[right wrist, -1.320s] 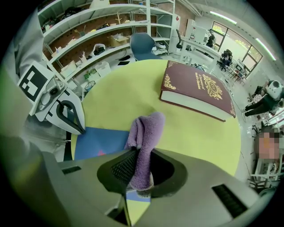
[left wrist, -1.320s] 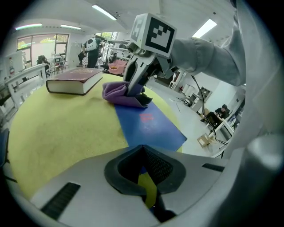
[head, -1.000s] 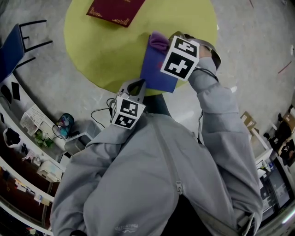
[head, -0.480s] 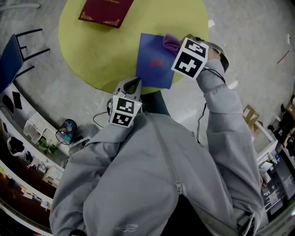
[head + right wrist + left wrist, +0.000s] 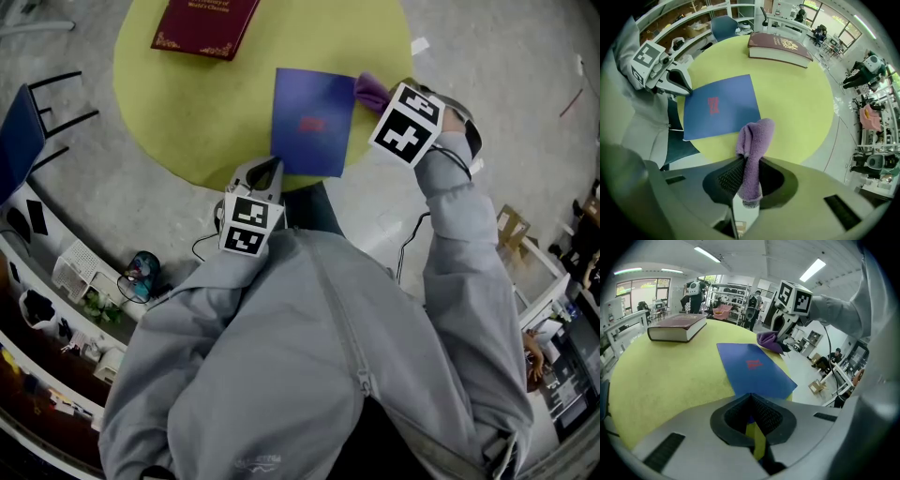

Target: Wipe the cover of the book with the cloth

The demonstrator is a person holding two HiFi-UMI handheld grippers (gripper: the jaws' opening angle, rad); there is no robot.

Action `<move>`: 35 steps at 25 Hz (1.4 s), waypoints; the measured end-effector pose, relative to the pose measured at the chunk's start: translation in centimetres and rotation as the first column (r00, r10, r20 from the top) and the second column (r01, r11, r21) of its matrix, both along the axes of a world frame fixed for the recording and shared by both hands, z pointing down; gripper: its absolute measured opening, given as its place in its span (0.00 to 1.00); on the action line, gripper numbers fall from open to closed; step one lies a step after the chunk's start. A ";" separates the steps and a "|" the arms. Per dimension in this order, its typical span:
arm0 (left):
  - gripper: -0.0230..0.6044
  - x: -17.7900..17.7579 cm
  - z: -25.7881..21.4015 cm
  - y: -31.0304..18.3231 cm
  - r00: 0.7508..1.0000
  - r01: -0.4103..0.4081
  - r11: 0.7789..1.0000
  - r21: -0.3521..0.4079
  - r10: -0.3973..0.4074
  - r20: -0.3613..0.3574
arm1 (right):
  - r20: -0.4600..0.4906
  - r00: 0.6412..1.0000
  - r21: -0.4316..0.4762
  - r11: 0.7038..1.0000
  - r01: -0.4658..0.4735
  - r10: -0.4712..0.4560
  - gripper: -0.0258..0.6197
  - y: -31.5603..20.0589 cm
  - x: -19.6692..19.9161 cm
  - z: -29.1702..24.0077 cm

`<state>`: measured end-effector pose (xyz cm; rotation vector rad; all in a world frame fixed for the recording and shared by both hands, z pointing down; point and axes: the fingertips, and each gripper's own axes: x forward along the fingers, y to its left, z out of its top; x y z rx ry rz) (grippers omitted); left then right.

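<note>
The round yellow table (image 5: 187, 112) carried two books: a thick red book (image 5: 197, 23) at its far side, well apart from the work, and the thin blue book (image 5: 312, 122) lying flat at the near edge, one near corner hanging just past the rim. The left gripper (image 5: 266, 172) sat at that corner with its jaws drawn almost together, apparently pinching the cover's edge to steady it. The right gripper (image 5: 382, 101) was clenched on the purple cloth (image 5: 371, 91), which stuck out beyond the jaws in a soft fold just beside the book's right edge, mostly off the cover.

To wipe well, the fold probably needed to be laid flat on the cover and drawn across in overlapping passes with light pressure. Only cloth, not jaw tips, should touch. The left grip would have to hold firm, since the overhanging book could slide or tip off.
</note>
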<state>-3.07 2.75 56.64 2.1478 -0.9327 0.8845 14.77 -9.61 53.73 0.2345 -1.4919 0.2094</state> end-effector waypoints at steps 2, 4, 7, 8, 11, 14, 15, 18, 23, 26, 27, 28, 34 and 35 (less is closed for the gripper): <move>0.06 0.0 -0.1 0.0 1.000 -0.004 1.000 0.000 0.004 0.003 | 0.004 1.000 0.009 1.000 -0.019 0.019 0.17 0.1 0.4 -0.7; 0.06 0.1 -0.1 0.0 1.000 -0.008 1.000 -0.001 0.008 0.006 | 0.017 0.999 0.021 0.999 -0.036 0.035 0.17 0.2 0.4 -1.4; 0.06 0.0 -0.1 0.0 1.000 -0.001 1.000 -0.004 0.001 0.006 | 0.057 0.997 0.040 0.998 -0.053 0.051 0.17 0.3 -0.3 -2.6; 0.06 0.0 -0.3 -0.1 1.000 0.005 1.000 -0.003 -0.005 0.004 | 0.071 0.996 0.044 0.998 -0.054 0.050 0.17 0.3 -0.8 -2.9; 0.07 0.0 -1.3 -0.4 1.000 0.008 1.000 0.020 -0.008 -0.002 | 0.127 0.991 0.059 0.997 -0.043 0.035 0.17 0.6 -2.8 -4.0; 0.06 -0.1 -1.8 -0.3 1.000 0.006 1.000 0.025 -0.006 -0.002 | 0.183 0.983 0.066 0.998 -0.013 0.001 0.17 1.0 -5.4 -4.8; 0.07 -0.2 -1.8 -0.2 1.000 0.008 1.000 0.021 -0.008 -0.004 | 0.200 0.980 0.065 0.998 0.000 -0.013 0.17 1.2 -6.3 -4.8; 0.06 -0.4 -1.3 0.2 1.000 0.011 1.000 0.007 -0.011 -0.003 | 0.235 0.971 0.058 0.998 0.038 -0.051 0.17 1.7 -9.0 -4.8; 0.06 -0.4 -0.4 0.8 1.000 0.005 1.000 -0.015 -0.005 0.007 | 0.286 0.953 0.054 0.994 0.091 -0.102 0.17 2.1 -13.0 -4.7; 0.06 -0.5 -0.1 0.8 1.000 0.006 1.000 -0.016 -0.006 0.004 | 0.310 0.941 0.053 0.991 0.124 -0.134 0.17 2.3 -15.1 -4.6; 0.07 -0.5 -0.1 0.7 1.000 0.007 1.000 -0.016 -0.007 0.004 | 0.315 0.938 0.052 0.990 0.134 -0.143 0.17 2.4 -15.7 -4.5; 0.06 -0.5 -0.1 0.7 1.000 0.008 1.000 -0.016 -0.008 0.003 | 0.320 0.935 0.050 0.989 0.142 -0.151 0.17 2.4 -16.3 -4.3; 0.06 -0.5 -0.2 0.6 1.000 0.012 1.000 -0.021 -0.012 -0.008 | 0.341 0.922 0.044 0.983 0.177 -0.182 0.17 2.4 -18.7 -3.4; 0.06 -0.5 -0.2 0.6 1.000 0.013 1.000 -0.022 -0.013 -0.010 | 0.339 0.923 0.041 0.983 0.181 -0.184 0.17 2.4 -18.9 -3.1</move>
